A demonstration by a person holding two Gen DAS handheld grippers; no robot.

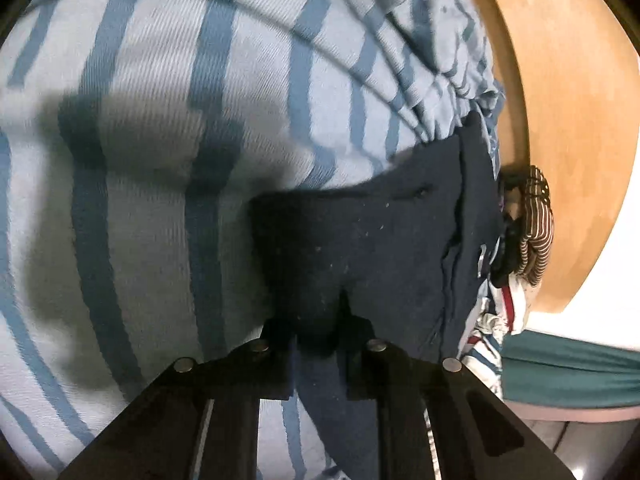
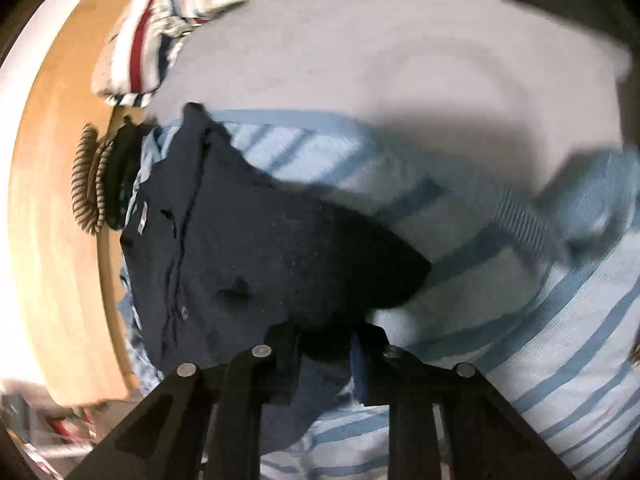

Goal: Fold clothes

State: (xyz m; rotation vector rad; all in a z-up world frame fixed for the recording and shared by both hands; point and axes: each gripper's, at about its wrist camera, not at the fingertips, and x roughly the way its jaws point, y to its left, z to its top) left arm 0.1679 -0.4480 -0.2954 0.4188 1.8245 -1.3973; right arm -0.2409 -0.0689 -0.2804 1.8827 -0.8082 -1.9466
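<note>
Two close downward wrist views, shared navy garment (image 1: 360, 240)

A dark navy garment (image 1: 360, 248) is lying at the centre of both views on a light blue bedcover (image 1: 160, 160) crossed by darker blue stripes. At the right edge of the left wrist view a brown-and-cream striped piece (image 1: 538, 224) is showing against the tan wooden board (image 1: 560, 80). A white cloth with red and navy bands (image 2: 136, 56) is showing upper left of the right wrist view.
</note>
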